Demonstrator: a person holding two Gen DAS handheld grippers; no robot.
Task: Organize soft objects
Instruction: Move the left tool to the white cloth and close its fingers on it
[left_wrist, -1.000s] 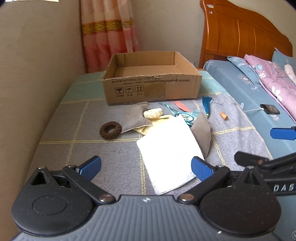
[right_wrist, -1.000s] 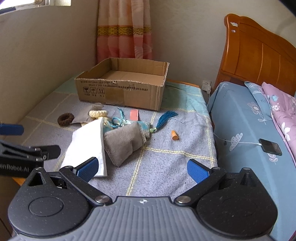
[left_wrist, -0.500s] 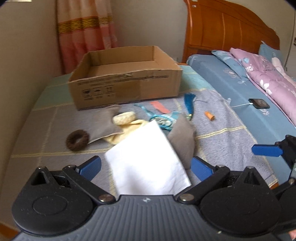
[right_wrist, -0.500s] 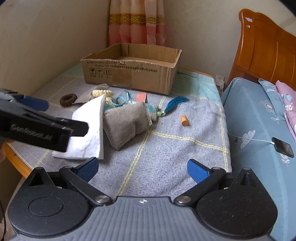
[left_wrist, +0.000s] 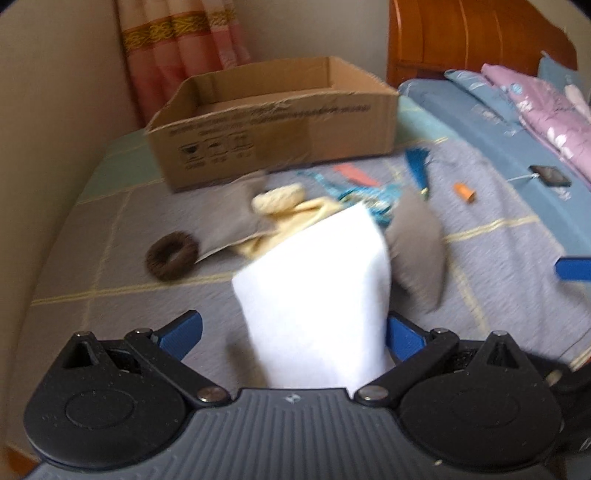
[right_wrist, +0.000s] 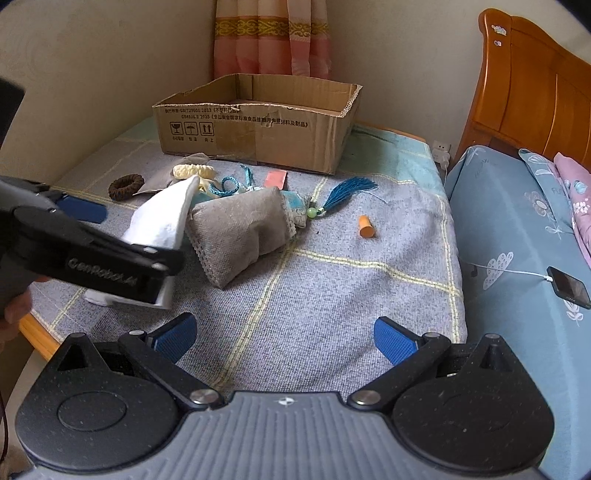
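A flat white cloth (left_wrist: 317, 295) on the grey checked blanket (left_wrist: 110, 295) is straddled by the left gripper (left_wrist: 291, 332), blue pads spread and not yet closed. The right gripper (right_wrist: 284, 332) hangs wide open. The near edge should be pinched deep before lifting toward the open brown cardboard box (left_wrist: 273, 122).

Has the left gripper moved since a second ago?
Yes. In the right wrist view the left gripper has come forward over the table edge toward the white cloth, jaws open around its near end.
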